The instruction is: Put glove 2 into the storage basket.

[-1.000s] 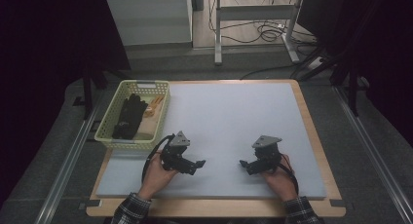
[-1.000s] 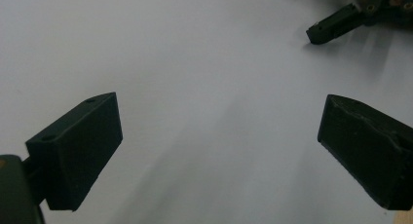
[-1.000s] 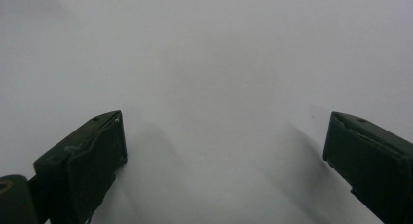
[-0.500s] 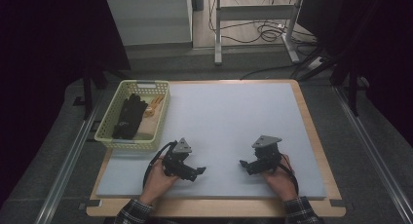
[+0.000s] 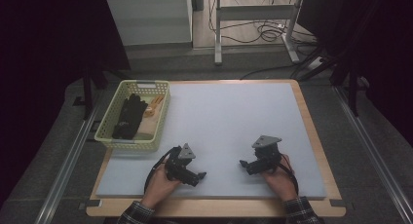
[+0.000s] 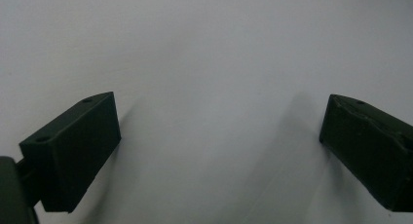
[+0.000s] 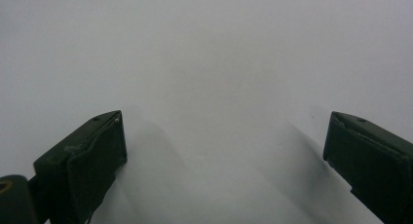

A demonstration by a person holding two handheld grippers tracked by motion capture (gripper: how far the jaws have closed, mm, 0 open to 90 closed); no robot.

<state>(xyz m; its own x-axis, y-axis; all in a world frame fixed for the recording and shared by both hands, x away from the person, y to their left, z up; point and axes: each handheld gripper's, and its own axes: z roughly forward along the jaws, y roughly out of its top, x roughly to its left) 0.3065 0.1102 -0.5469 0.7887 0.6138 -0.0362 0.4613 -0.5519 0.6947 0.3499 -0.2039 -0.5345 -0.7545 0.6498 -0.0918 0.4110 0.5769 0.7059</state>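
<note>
Grey matting (image 5: 229, 121) covers the table; both grippers, left (image 5: 200, 176) and right (image 5: 242, 163), rest near its front edge, jaws wide and empty. Next likely reach: the black gloves (image 5: 127, 117) in the basket (image 5: 163, 118) at the left edge.

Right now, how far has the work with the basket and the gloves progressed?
Nothing looks done: the black gloves lie in the yellow basket. Nothing is in hand: the left claw and right claw sit open on the white mat. Any handling of the gloves is left.
</note>
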